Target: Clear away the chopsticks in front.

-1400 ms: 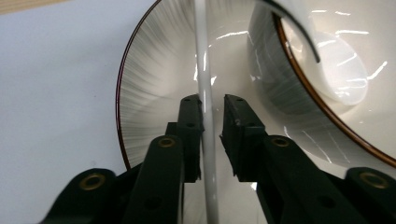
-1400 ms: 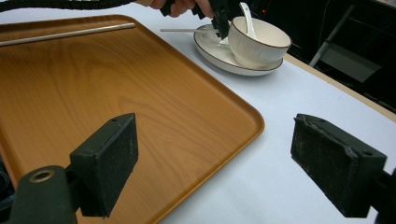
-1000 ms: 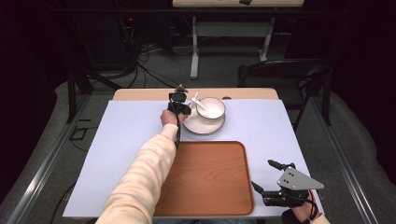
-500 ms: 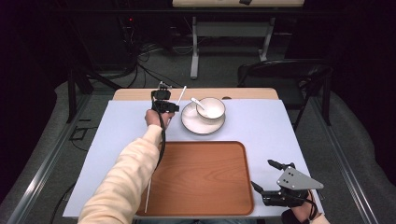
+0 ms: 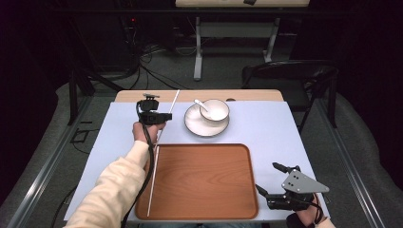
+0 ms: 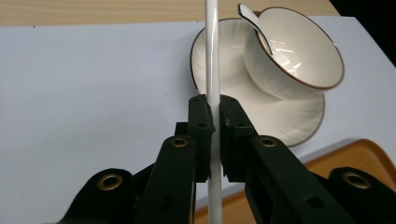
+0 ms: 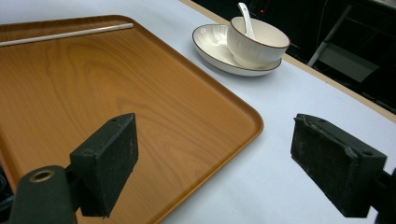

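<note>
Right now your left gripper [image 6: 214, 122] has its black jaws closed tight on a long, thin white chopstick [image 6: 212, 60], pinching it partway along its length, so a long stretch stands out beyond the jaws and another trails back under your hand. That thin, smooth rod sits in a narrow pinch, so it could swivel or slide between the pads if you swing it fast or let either end catch on something. From above, the chopstick [image 5: 172, 105] runs away from you, leaning slightly right, its far tip over the wooden back edge of the counter [image 5: 76, 161] and its near end toward the left rim of the orange-brown wooden tray [image 5: 204, 166]. The far part passes just beside the white ribbed saucer [image 6: 299, 126] carrying the white gold-rimmed bowl [image 6: 299, 51] and white spoon [image 6: 254, 23]; a careless sweep to the right could knock them. A second white chopstick [image 5: 153, 180] lies along the tray's left side, long axis running near to far. Your right gripper [image 7: 229, 163] hovers at the tray's near right corner, jaws spread wide and empty.
</note>
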The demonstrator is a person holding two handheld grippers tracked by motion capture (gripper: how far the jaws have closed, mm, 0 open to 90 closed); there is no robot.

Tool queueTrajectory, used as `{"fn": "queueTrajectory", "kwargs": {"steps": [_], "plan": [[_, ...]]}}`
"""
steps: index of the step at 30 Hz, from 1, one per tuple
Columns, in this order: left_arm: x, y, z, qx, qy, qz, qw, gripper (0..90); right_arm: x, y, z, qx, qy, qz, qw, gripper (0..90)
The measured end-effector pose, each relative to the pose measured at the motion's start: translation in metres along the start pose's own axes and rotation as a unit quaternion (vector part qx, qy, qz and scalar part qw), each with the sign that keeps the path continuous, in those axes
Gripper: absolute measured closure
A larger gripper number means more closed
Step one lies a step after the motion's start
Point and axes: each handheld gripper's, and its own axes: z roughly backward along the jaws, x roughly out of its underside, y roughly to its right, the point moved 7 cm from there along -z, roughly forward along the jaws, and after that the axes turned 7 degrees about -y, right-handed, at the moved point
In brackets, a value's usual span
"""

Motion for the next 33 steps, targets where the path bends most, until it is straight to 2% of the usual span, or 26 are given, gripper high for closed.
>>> {"fn": "queueTrajectory", "kwargs": {"steps": [3, 6, 9, 10, 13, 15, 21, 29, 33], "plan": [[0.007, 0.001, 0.007, 0.004, 0.007, -0.005, 1.0, 84.7, 0.0, 0.0, -0.001, 0.0, 0.0, 0.0, 1.0, 14.4], [0.023, 0.001, 0.019, 0.013, 0.017, -0.003, 0.9998, 84.7, 0.0, 0.0, -0.001, -0.001, -0.001, 0.0, 1.0, 14.4], [0.031, 0.001, 0.023, 0.013, 0.02, -0.004, 0.9997, 84.7, 0.0, 0.0, 0.0, 0.001, -0.001, 0.0, 1.0, 14.4], [0.039, 0.001, 0.028, 0.015, 0.022, -0.001, 0.9996, 84.7, 0.0, 0.0, 0.0, 0.001, 0.0, -0.001, 1.0, 14.4], [0.046, 0.001, 0.033, 0.017, 0.026, 0.0, 0.9995, 84.7, 0.0, -0.001, 0.0, 0.0, -0.001, 0.0, 1.0, 14.4], [0.059, 0.001, 0.041, 0.018, 0.03, 0.0, 0.9994, 84.7, 0.0, 0.0, 0.0, 0.001, -0.001, -0.001, 1.0, 14.4], [0.076, 0.002, 0.048, 0.022, 0.031, 0.0, 0.9993, 84.7, 0.0, 0.0, 0.0, 0.001, -0.001, -0.001, 1.0, 14.4], [0.094, 0.002, 0.057, 0.009, 0.039, 0.001, 0.9992, 84.7, 0.0, -0.001, 0.0, 0.002, -0.002, -0.001, 1.0, 14.4], [0.11, -0.001, 0.06, 0.008, 0.041, 0.012, 0.999, 84.7, 0.0, -0.001, 0.0, 0.002, -0.003, -0.001, 1.0, 14.4]]}}
